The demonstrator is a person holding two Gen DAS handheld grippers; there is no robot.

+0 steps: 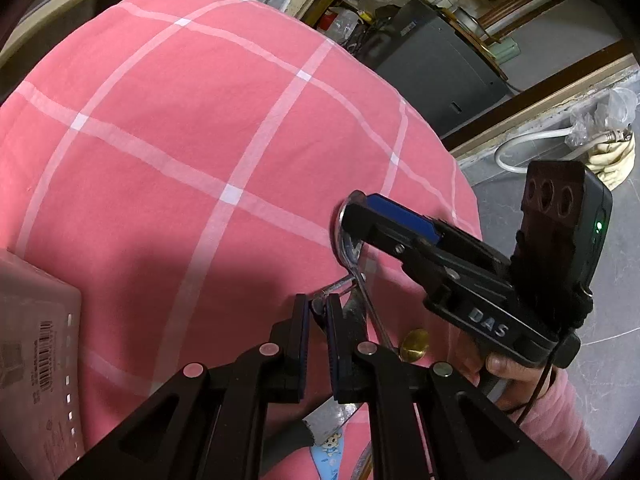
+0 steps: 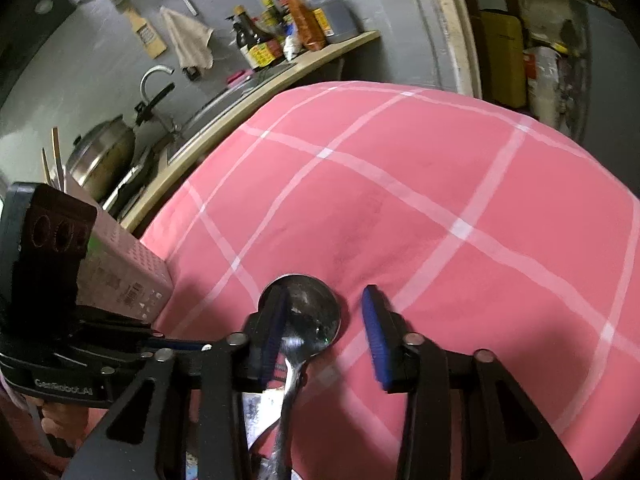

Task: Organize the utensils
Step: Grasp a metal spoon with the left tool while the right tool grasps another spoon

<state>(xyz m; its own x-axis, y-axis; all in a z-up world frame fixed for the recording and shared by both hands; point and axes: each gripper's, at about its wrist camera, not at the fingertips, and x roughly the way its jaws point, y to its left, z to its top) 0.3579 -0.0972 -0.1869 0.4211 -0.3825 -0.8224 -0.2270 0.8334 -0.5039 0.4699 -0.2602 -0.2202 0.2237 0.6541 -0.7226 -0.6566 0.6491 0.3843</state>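
As seen from the right wrist camera, the spoon (image 2: 308,312) lies bowl-up on the pink checked cloth (image 2: 440,200), bowl toward 12 o'clock, handle running down to 6 o'clock and out of the frame.

Right gripper (image 2: 326,300): jaws spread, one on each side of the spoon bowl. The pad at 9 o'clock overlaps the bowl's rim in the picture; whether it touches cannot be told. The pad at 3 o'clock stands clear of the bowl, with cloth showing between. No grip on the spoon.

Left gripper (image 1: 316,304): jaws nearly pressed together, pinching the end of a thin metal stem (image 1: 340,286) between the blue pads. The stem runs from the pads toward 2 o'clock, to just below the spoon bowl. A second thin metal rod slants down from there toward 5 o'clock. Which of the two belongs to the spoon cannot be told.

In the left wrist view the right gripper comes in from 3 o'clock, tips over the spoon bowl; a hand (image 1: 502,366) in a pink sleeve grips its handle.

A small round gold piece (image 1: 414,345) lies on the cloth at 4 o'clock of the left pads.

A pale pink perforated box (image 2: 128,272) with a barcode label stands on the cloth at 9 o'clock of the spoon, apart from it.
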